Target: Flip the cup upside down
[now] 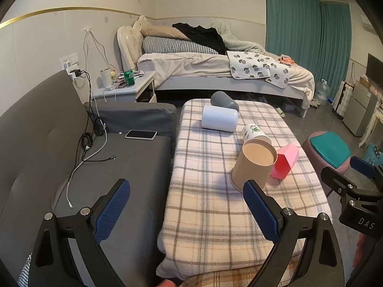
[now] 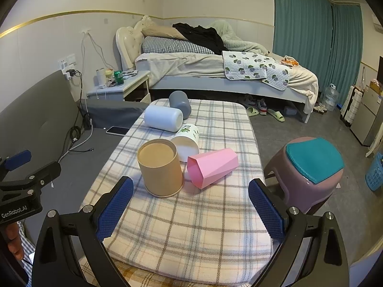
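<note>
Kraft-brown paper, matte and faintly fibrous, makes up the tan paper cup (image 2: 160, 167) standing base-up and wide mouth down on the plaid blanket (image 2: 191, 227), nearest of the group. It appears already inverted. Just beside it, possibly touching, the pink faceted cup (image 2: 211, 167) lies on its side, its hexagonal mouth facing the near left. This one looks like thin, rigid plastic, smooth and slightly glossy, so I judge it light and a little slippery, and the flat facets should keep it from rolling.

Behind the tan cup a white cup printed with green leaves (image 2: 188, 141) lies tipped over. Farther back a white cylindrical cup (image 2: 163, 118) and a grey cup (image 2: 180, 104) lie on their sides, both smooth, rounded and likely to roll on the soft, yielding blanket.

The right gripper (image 2: 190, 211) hangs low over the near end of the blanket, jaws spread wide and empty, blue textured pads (image 2: 115, 211) facing inward. The left gripper (image 1: 186, 211) is likewise spread wide and holds nothing, its left finger over the grey sofa (image 1: 134, 167).

For the pink cup, a hold across two opposite flat faces at mid-body seems best, with modest squeeze, since thin walls near the mouth may flex. A phone (image 1: 141, 134) rests on the sofa.
</note>
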A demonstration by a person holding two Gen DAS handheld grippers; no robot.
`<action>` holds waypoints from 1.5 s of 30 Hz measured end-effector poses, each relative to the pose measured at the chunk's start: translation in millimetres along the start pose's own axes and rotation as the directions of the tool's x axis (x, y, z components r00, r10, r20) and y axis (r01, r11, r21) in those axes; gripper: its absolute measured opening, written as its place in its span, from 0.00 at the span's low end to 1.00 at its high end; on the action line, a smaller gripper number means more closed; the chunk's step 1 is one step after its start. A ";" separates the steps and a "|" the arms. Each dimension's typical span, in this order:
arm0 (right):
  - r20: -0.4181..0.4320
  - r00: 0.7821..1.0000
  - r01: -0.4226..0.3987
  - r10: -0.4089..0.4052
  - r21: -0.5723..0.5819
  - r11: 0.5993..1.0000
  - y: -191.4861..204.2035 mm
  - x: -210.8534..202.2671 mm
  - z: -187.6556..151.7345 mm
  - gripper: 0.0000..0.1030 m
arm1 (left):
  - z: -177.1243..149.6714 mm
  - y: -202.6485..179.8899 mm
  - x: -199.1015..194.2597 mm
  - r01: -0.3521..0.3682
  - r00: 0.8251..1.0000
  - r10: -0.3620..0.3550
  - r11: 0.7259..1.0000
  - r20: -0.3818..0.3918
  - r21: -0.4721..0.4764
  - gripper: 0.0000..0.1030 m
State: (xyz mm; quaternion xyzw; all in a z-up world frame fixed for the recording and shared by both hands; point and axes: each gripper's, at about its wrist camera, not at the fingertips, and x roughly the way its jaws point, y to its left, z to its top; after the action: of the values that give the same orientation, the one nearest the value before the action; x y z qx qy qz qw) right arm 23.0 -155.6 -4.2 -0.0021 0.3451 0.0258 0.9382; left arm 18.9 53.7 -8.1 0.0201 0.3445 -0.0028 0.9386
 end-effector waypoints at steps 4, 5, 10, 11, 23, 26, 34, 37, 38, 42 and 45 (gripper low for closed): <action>-0.004 1.000 0.002 -0.002 0.000 1.000 -0.2 0.9 -1.9 0.95 | -1.7 -0.6 -0.2 0.005 1.000 -0.005 1.000 0.002 -0.001 0.95; -0.004 1.000 0.007 -0.007 -0.004 1.000 0.2 0.9 -2.1 0.95 | -1.3 -0.4 -0.5 0.005 1.000 -0.005 1.000 0.002 0.000 0.95; -0.007 1.000 0.006 -0.006 -0.001 1.000 -0.1 2.1 -5.3 0.95 | -1.5 -1.0 -1.1 0.004 1.000 -0.004 1.000 0.002 0.001 0.95; -0.008 1.000 0.006 -0.006 -0.001 1.000 0.0 2.1 -6.0 0.95 | -1.5 -1.0 -1.1 0.003 1.000 -0.003 1.000 0.002 0.002 0.95; -0.011 1.000 0.012 -0.012 -0.002 1.000 2.7 1.5 -8.8 0.95 | -2.1 -1.4 -1.9 0.003 1.000 -0.003 1.000 -0.003 0.005 0.95; -0.011 1.000 0.012 -0.012 -0.002 1.000 2.9 1.6 -7.1 0.95 | -1.8 0.7 -3.1 0.009 1.000 -0.009 1.000 -0.006 0.003 0.95; -0.013 1.000 0.012 -0.012 -0.001 1.000 2.5 1.9 -7.1 0.95 | -1.6 1.0 -3.2 0.007 1.000 -0.007 1.000 -0.006 0.003 0.95; -0.015 1.000 0.013 -0.013 -0.002 1.000 3.1 1.4 -7.8 0.95 | -1.4 1.8 -3.5 0.006 1.000 -0.006 1.000 -0.007 0.002 0.95; -0.014 1.000 0.013 -0.013 -0.001 1.000 2.8 1.5 -7.4 0.95 | -1.4 1.7 -3.4 0.006 1.000 -0.006 1.000 -0.007 0.003 0.95; -0.013 1.000 0.014 -0.014 -0.002 1.000 2.9 1.4 -7.5 0.95 | -1.4 2.2 -3.4 0.011 1.000 -0.011 1.000 -0.006 0.001 0.95; -0.016 1.000 0.012 -0.012 -0.002 1.000 3.0 1.3 -7.6 0.95 | -1.4 1.8 -4.2 0.010 1.000 -0.010 1.000 -0.001 0.005 0.95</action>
State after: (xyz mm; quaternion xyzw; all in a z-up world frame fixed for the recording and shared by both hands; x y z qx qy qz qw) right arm 19.0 -152.7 -10.8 -0.0053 0.3527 0.0206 0.9355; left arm 14.8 55.6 -6.3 0.0204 0.3451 -0.0083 0.9383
